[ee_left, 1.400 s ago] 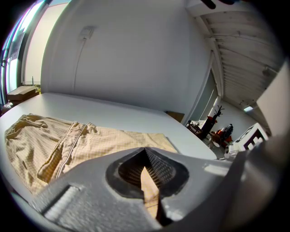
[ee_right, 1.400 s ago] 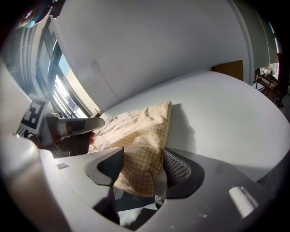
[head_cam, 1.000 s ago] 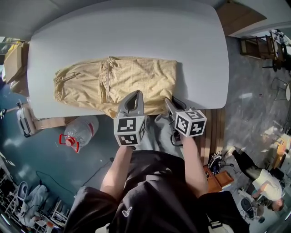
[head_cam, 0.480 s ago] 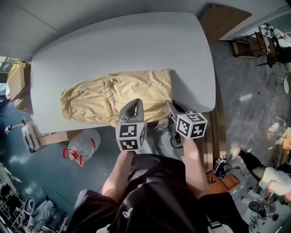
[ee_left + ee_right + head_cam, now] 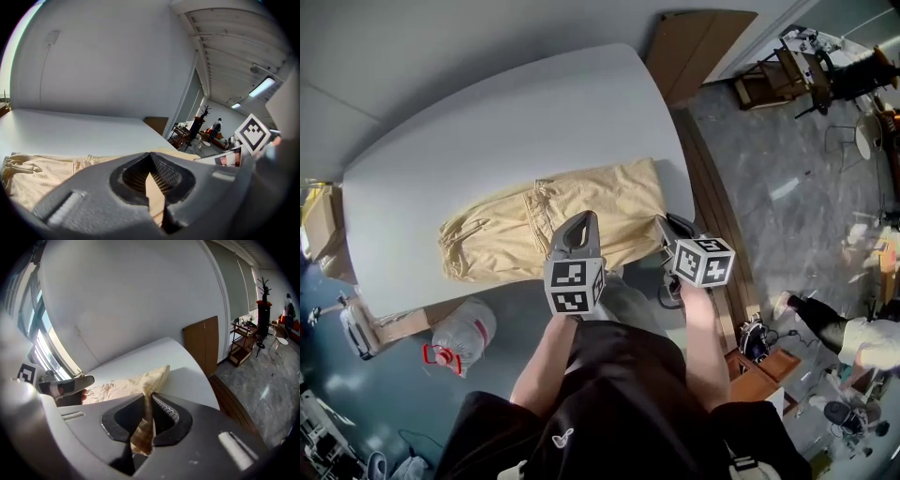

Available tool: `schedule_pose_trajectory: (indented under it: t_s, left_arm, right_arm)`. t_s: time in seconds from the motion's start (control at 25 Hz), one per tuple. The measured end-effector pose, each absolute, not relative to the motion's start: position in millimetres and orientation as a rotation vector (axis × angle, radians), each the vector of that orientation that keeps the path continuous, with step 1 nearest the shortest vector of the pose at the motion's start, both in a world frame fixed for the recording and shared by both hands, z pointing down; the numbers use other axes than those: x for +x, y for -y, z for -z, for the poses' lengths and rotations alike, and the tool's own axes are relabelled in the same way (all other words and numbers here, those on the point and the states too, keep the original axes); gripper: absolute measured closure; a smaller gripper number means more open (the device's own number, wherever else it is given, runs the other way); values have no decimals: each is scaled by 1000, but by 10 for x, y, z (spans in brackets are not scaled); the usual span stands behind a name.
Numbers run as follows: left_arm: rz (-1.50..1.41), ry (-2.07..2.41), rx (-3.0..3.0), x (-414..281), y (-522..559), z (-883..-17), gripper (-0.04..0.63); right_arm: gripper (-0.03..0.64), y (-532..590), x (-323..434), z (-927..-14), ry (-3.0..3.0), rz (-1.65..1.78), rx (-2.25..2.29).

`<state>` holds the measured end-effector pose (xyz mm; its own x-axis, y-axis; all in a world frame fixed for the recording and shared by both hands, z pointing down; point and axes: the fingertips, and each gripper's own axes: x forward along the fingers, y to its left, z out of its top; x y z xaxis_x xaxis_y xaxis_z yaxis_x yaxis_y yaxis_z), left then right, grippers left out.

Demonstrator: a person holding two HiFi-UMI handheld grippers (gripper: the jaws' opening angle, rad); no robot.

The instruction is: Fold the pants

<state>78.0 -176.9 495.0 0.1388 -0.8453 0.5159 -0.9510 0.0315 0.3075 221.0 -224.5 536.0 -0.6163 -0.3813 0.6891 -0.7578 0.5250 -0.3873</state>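
Note:
Tan pants (image 5: 534, 234) lie flat along the near edge of the white table (image 5: 487, 131), waistband to the left. My left gripper (image 5: 579, 221) is shut on the near hem of the pants; in the left gripper view a fold of cloth (image 5: 153, 187) stands pinched between its jaws. My right gripper (image 5: 667, 225) grips the pants' near right corner. Its jaws have just been closing, and a tan strip (image 5: 144, 427) runs between them to the pants (image 5: 126, 380) on the table.
A large water jug (image 5: 457, 335) with a red cap stands on the floor below the table's edge, beside cardboard boxes (image 5: 323, 234). A brown panel (image 5: 694, 47) leans past the table's far right corner. Chairs and a seated person (image 5: 862, 342) are at the right.
Both grippers have moved along the table's near edge and risen a little with the pants' hem. The right jaws closed on the cloth. The head view has swung, so the table lies slanted.

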Motion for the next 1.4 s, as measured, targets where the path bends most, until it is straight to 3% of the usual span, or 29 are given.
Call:
schedule_pose_trajectory:
  t_s: [0.24, 0.52, 0.8, 1.4]
  left_arm:
    - [-191, 1708, 1848, 1012, 1834, -4881, 592]
    - [-142, 1783, 1773, 687, 1656, -4852, 592]
    - [-98, 1853, 1663, 105, 1251, -4905, 592]
    - [-1, 2031, 1521, -1304, 422, -4673, 592]
  right_arm:
    - [572, 2256, 2409, -5255, 2211, -868, 943]
    - [572, 2251, 2220, -5056, 2213, -733, 921]
    - [572, 2173, 1611, -4745, 2231, -458, 863]
    - [572, 1526, -205, -3985, 2427, -252, 615]
